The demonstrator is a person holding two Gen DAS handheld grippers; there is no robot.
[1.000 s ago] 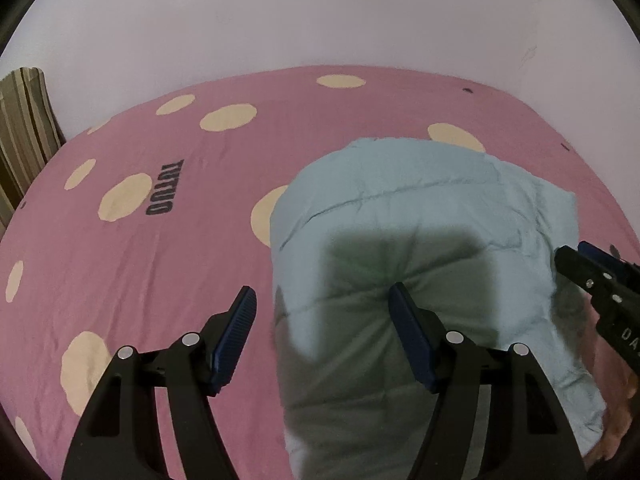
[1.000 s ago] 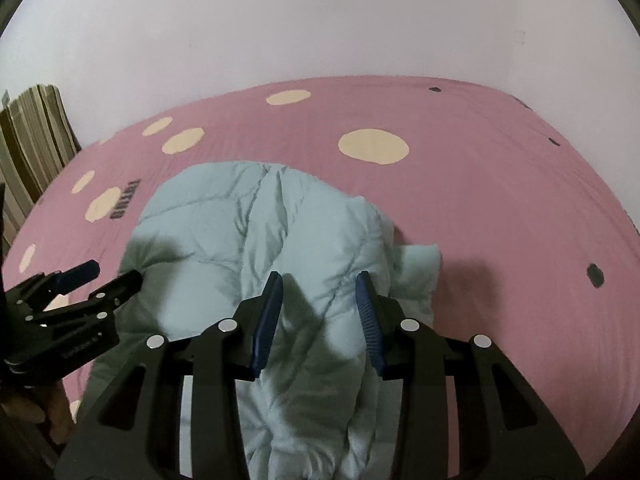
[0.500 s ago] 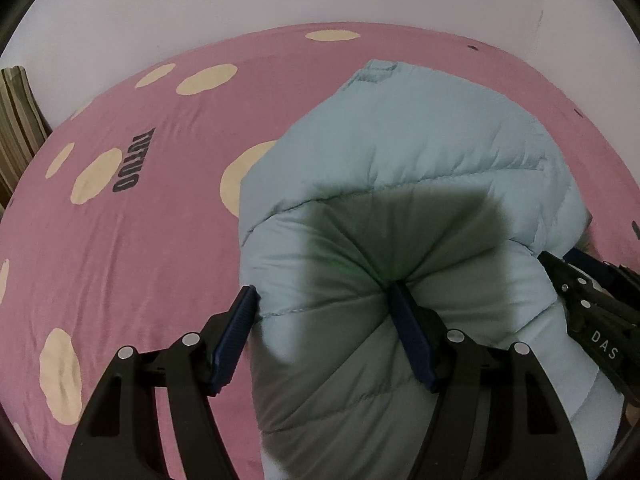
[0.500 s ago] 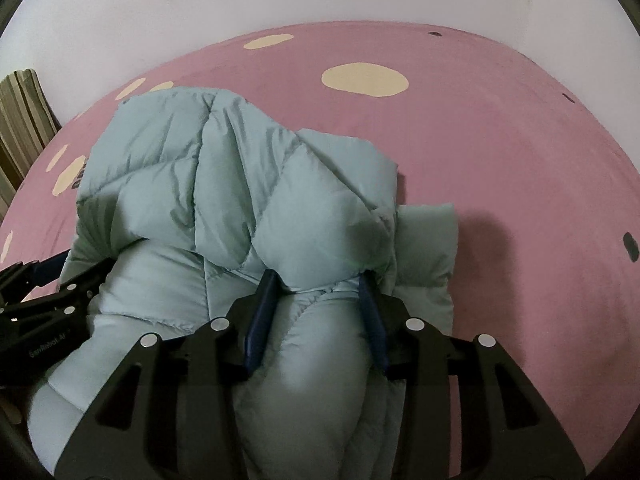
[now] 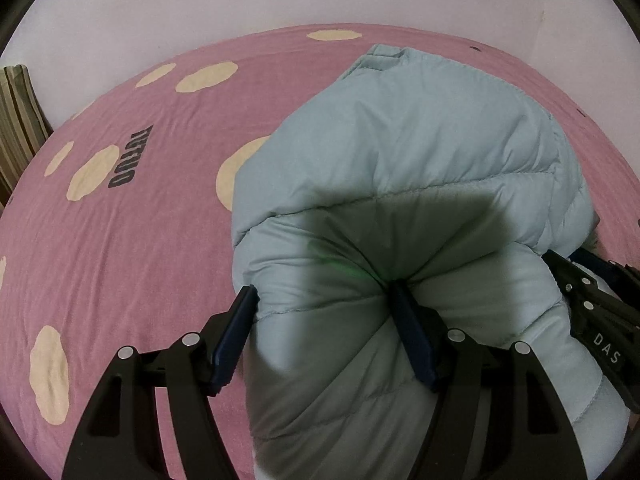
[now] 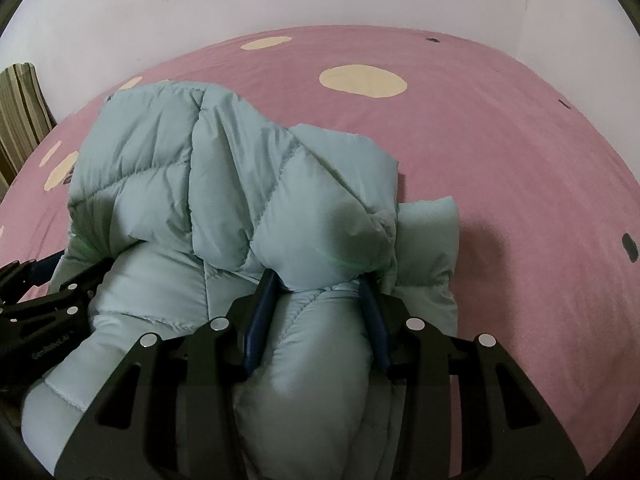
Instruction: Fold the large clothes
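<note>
A pale blue-green puffer jacket (image 5: pixel 420 160) lies bunched on the pink bed sheet (image 5: pixel 140 240), its upper part doubled over the near part. My left gripper (image 5: pixel 322 292) is shut on a thick roll at the jacket's near left edge, both pads pressed into the padding. In the right wrist view the same jacket (image 6: pixel 200 168) fills the left and middle. My right gripper (image 6: pixel 317 278) is shut on a narrower padded fold at its near right side. Each gripper shows in the other's view: the right gripper (image 5: pixel 592 304) and the left gripper (image 6: pixel 52 296).
The pink sheet (image 6: pixel 500 140) has cream spots and dark lettering (image 5: pixel 128 160). A white wall (image 5: pixel 240 0) stands behind the bed. A striped cloth (image 5: pixel 16 120) hangs at the far left edge. Bare sheet stretches left of the jacket and to its right.
Both grippers have come down with the jacket. It hung loosely before; now it rests on the sheet, doubled over and bulging close to the cameras.
</note>
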